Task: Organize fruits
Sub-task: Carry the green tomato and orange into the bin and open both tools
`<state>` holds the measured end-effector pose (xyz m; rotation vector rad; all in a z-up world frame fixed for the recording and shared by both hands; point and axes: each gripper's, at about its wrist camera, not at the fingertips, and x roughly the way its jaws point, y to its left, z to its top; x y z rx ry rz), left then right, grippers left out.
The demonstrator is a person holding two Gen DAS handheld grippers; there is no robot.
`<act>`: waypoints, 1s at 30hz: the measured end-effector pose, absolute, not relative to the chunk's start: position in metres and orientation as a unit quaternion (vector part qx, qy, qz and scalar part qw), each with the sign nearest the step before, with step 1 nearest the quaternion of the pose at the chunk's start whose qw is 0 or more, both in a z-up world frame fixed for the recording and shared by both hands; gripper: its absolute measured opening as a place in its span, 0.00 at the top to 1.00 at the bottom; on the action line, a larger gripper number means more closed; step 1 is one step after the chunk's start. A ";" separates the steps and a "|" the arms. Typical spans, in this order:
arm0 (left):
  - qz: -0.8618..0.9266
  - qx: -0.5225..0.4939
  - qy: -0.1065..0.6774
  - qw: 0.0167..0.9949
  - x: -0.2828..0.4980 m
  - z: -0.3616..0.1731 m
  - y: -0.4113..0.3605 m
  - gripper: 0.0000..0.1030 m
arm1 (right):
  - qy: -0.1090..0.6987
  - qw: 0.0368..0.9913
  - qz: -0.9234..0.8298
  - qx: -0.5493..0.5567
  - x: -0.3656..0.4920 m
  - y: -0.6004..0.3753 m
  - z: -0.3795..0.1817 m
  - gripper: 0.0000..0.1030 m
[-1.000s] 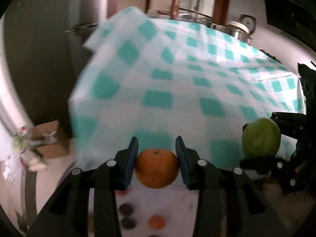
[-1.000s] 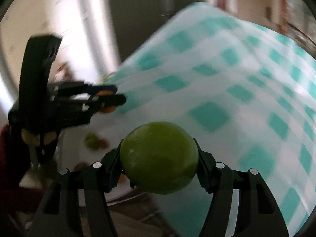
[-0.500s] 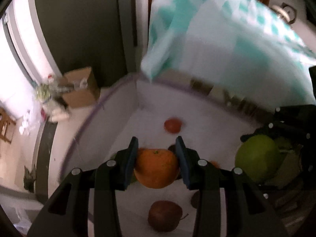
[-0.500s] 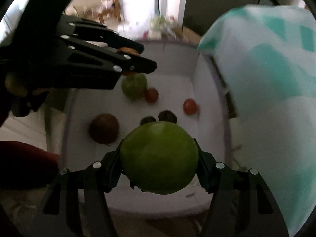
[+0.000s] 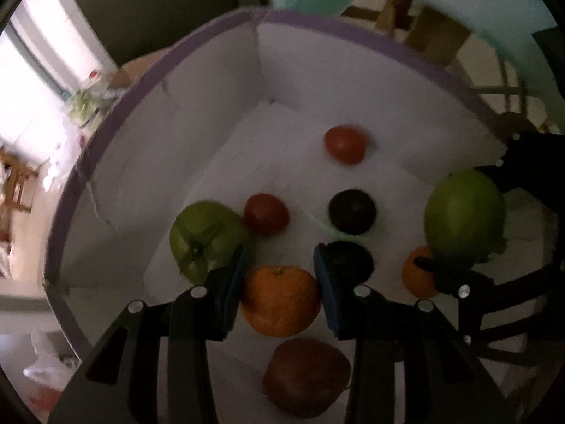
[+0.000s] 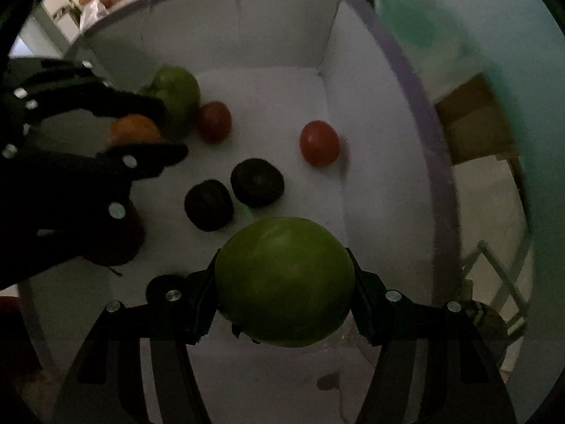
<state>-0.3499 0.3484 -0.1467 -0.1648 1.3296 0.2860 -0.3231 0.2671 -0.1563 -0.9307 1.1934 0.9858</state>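
My left gripper (image 5: 280, 275) is shut on an orange (image 5: 280, 300) and holds it inside a white box with a purple rim (image 5: 353, 40). My right gripper (image 6: 284, 293) is shut on a large green fruit (image 6: 284, 282) over the same box (image 6: 406, 70). The right gripper and its green fruit (image 5: 464, 215) show at the right of the left wrist view. The left gripper and its orange (image 6: 134, 129) show at the left of the right wrist view. On the box floor lie a green fruit (image 5: 201, 236), two red tomatoes (image 5: 344, 145) (image 5: 266, 213), two dark fruits (image 5: 351, 212) (image 5: 353, 259), a small orange (image 5: 418, 272) and a red apple (image 5: 305, 376).
The teal-checked tablecloth (image 6: 441, 24) hangs beside the box at the upper right. A cardboard box (image 6: 473, 123) and a wooden chair frame (image 5: 501, 81) stand on the floor beyond the box. Bags and clutter (image 5: 84, 102) lie on the floor at the left.
Both grippers have swung away from the checked table and come down into the white box, each still holding its fruit. The fruits on the box floor look closer and larger now.
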 end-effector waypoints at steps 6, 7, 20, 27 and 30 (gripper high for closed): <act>0.129 -0.073 0.624 0.767 -0.345 -0.150 0.343 0.61 | 0.533 0.605 0.424 -0.412 -0.323 0.276 -0.170 0.40; 0.128 -0.073 0.623 0.768 -0.345 -0.150 0.343 0.61 | 0.533 0.604 0.427 -0.410 -0.323 0.277 -0.171 0.40; 0.123 -0.078 0.612 0.777 -0.346 -0.149 0.342 0.61 | 0.533 0.608 0.427 -0.406 -0.334 0.268 -0.165 0.40; 0.124 -0.080 0.610 0.779 -0.348 -0.145 0.341 0.61 | 0.537 0.607 0.430 -0.398 -0.316 0.273 -0.175 0.40; 0.124 -0.085 0.607 0.781 -0.348 -0.143 0.345 0.60 | 0.544 0.605 0.431 -0.391 -0.309 0.271 -0.174 0.39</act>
